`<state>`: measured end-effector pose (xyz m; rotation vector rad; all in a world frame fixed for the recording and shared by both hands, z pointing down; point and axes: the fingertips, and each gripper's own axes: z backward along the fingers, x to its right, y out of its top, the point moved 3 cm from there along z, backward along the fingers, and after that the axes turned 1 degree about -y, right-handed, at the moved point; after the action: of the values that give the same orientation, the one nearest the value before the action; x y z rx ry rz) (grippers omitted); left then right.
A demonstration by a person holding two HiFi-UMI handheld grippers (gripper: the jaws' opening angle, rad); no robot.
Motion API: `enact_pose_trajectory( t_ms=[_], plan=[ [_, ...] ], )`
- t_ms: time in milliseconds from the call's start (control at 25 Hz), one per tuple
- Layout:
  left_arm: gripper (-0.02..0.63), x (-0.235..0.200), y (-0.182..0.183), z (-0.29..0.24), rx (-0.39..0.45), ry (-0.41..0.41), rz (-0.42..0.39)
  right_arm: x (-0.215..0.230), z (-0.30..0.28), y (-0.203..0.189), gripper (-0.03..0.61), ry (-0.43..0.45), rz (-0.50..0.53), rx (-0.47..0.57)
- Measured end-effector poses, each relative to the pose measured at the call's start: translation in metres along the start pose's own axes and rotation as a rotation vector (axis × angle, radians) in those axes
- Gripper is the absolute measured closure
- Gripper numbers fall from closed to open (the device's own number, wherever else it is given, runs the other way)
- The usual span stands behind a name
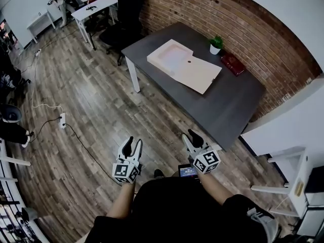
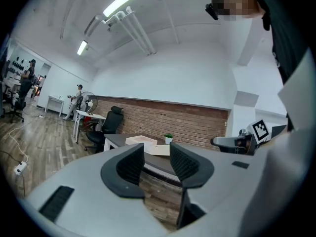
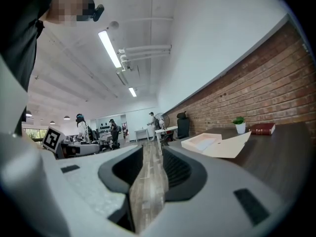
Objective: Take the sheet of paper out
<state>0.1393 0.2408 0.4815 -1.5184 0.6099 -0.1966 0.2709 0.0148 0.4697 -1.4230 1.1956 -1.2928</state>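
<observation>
- Your left gripper and right gripper are both held at your waist, over the floor. Each has its fingers spread with nothing between them.
- The open box file lies on the counter, ahead and to the right, well apart from both grippers. The right gripper is nearer.
- Its long axis runs far-left to near-right along the counter, with the tray half far-left and the flap pointing near-right.
- The sheet of paper is probably in the tray, but you can't tell it apart from here.
</observation>
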Motion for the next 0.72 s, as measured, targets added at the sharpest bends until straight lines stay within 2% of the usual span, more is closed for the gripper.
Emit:
enact_pose_trajectory(
  t_ms=[160,440,720],
  plan=[
    [0.462,-0.037,0.005,-0.026,0.005,0.006,0.018,0.013,-0.035,0.0,0.449,-0.017,-0.006,-0.011],
    [0.468,-0.077,0.012,-0.095,-0.008,-0.006,0.017,0.051,-0.101,-0.001,0.449,-0.035,-0.032,-0.01],
    [0.471,-0.127,0.033,-0.19,-0.026,-0.004,0.005,0.113,-0.2,0.015,0.449,-0.034,-0.071,0.016]
  ],
)
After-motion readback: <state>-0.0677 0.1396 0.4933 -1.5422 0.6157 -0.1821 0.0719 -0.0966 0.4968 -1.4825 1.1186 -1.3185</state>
